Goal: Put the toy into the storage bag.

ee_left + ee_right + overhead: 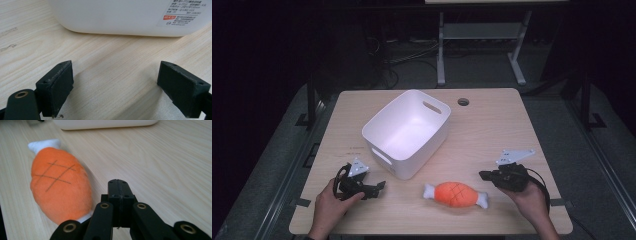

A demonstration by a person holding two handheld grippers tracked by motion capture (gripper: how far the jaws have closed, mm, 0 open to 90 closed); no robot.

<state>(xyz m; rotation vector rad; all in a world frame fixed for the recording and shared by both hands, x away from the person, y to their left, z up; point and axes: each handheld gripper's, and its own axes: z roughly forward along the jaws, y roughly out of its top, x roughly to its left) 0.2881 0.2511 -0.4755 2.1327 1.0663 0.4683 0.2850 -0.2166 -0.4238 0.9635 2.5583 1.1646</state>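
The orange plush drumstick with white bone ends [455,194] lay lengthwise left-to-right on the wooden counter [492,130], probably nearer the right claw [484,175], pressed together; the left claw [379,186] was spread.

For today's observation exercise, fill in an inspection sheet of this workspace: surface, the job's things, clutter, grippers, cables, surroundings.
Surface: light wooden table with a round hole near its far edge.
Job's things: white bin, empty and upright, with handle slots; orange plush meat toy with white ends, lying flat near the front edge.
Clutter: nothing seen.
Grippers: left gripper open, empty, facing the bin; right gripper shut, empty, beside the toy.
Cables: one trails from the right gripper along the wrist; a tangle lies on the floor behind the table.
Surroundings: dark room, white frame legs beyond the table.
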